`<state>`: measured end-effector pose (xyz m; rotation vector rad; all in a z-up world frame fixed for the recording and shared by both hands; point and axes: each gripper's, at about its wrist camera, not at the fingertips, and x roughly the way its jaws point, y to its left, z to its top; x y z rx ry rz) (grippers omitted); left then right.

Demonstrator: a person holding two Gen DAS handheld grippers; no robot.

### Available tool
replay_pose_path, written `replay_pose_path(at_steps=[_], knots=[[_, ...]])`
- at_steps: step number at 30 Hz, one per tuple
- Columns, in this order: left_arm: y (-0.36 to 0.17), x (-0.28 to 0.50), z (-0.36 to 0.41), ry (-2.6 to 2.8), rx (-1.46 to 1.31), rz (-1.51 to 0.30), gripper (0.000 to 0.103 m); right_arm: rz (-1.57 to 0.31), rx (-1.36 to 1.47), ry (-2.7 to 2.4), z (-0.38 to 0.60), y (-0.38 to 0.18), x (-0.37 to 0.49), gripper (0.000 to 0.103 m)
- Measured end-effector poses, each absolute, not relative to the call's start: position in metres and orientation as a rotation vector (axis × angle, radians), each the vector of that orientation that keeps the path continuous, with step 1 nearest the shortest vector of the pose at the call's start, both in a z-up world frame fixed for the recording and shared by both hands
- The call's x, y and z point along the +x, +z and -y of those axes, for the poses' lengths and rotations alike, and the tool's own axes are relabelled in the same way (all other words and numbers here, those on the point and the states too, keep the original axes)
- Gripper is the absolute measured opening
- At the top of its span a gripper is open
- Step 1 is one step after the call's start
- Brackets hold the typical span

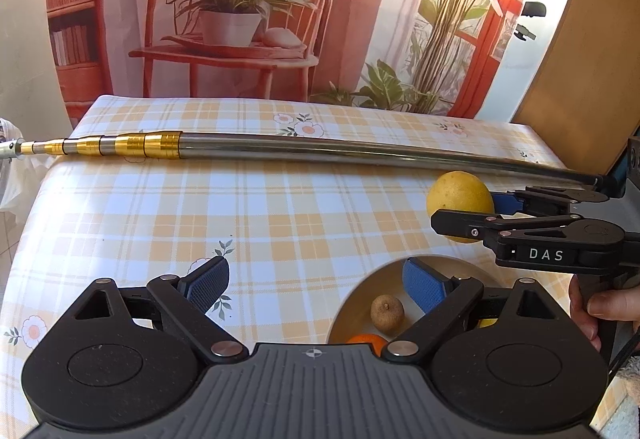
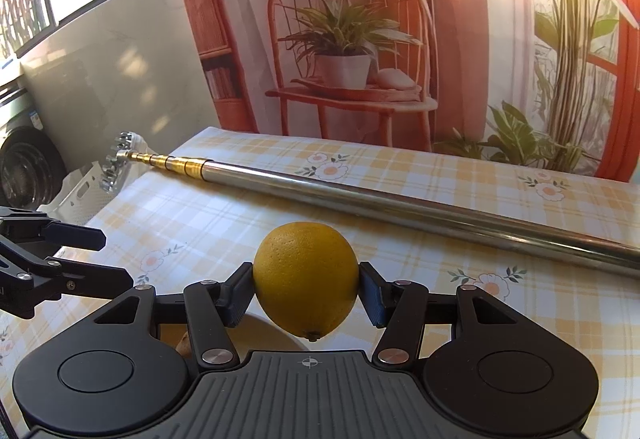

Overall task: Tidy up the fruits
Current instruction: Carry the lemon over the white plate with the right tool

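The counter (image 1: pixel 280 207) is covered by a yellow plaid cloth with flower prints, and its far edge is met by a printed backdrop (image 1: pixel 256 7) of a chair and plants. A long telescopic metal pole (image 2: pixel 400 199) is laid across the far part of the counter, its pronged end overhanging the left edge. Between the pole and the near side, a wide stretch of cloth is left bare. A round pale plate (image 1: pixel 384 287) is seen at the near right, with a small brown fruit (image 1: pixel 387 313) and an orange (image 1: pixel 368 342) lying in it. The lemon (image 2: pixel 306 279) is held clear of the counter, above the plate's far rim, clamped between the blue pads of the right claw (image 2: pixel 306 293). The left claw (image 1: pixel 316 285) is spread wide apart, with nothing held, just beside the plate.
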<state>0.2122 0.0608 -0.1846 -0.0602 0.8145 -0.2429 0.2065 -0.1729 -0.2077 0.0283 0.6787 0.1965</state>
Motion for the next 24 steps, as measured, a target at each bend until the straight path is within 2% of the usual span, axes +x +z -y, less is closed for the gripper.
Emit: replay_pose_path(at_steps=[24], knots=[[-0.182,0.182,-0.074,-0.212,-0.06,-0.772,0.095,-0.723,0.037,0.248,0.142,-0.211,0.162,0.051]])
